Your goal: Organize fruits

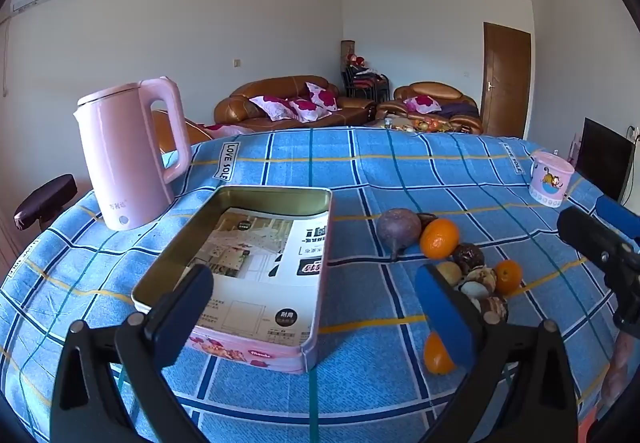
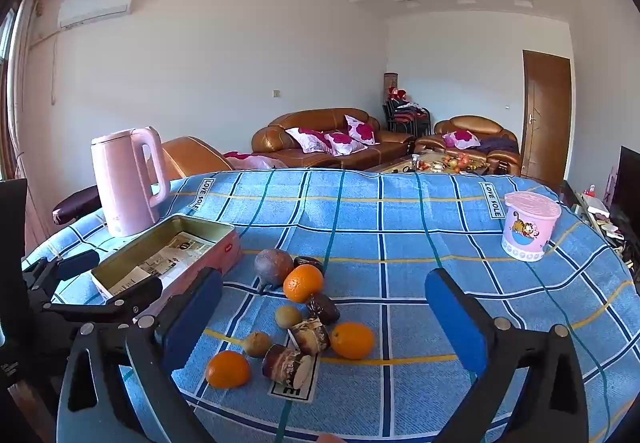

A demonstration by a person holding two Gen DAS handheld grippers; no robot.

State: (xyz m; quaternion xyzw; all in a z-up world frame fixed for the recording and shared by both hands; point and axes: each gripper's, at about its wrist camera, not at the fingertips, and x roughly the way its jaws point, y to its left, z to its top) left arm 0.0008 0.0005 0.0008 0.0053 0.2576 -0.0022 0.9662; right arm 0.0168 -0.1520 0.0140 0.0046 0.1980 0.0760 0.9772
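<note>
An open pink tin [image 1: 276, 191] with printed paper inside lies on the blue checked tablecloth [image 1: 400, 171]. To its right is a heap of fruit: a purple round fruit [image 2: 274, 267], three oranges [image 2: 303, 283] [image 2: 352, 339] [image 2: 228, 369], small greenish-brown fruits [image 2: 288, 315] and dark wrinkled ones [image 2: 323, 309]. My left gripper [image 1: 316, 307] hovers open over the tin's near end, holding nothing. My right gripper [image 2: 324, 323] is open above the fruit heap, its pads apart from the fruit. The left gripper [image 2: 108, 279] also shows beside the tin [image 2: 224, 255].
A pink kettle [image 1: 128, 163] stands behind the tin at the far left. A pink lidded cup [image 2: 528, 227] sits at the far right of the table. Brown sofas [image 2: 332, 139] and a door lie beyond the table's far edge.
</note>
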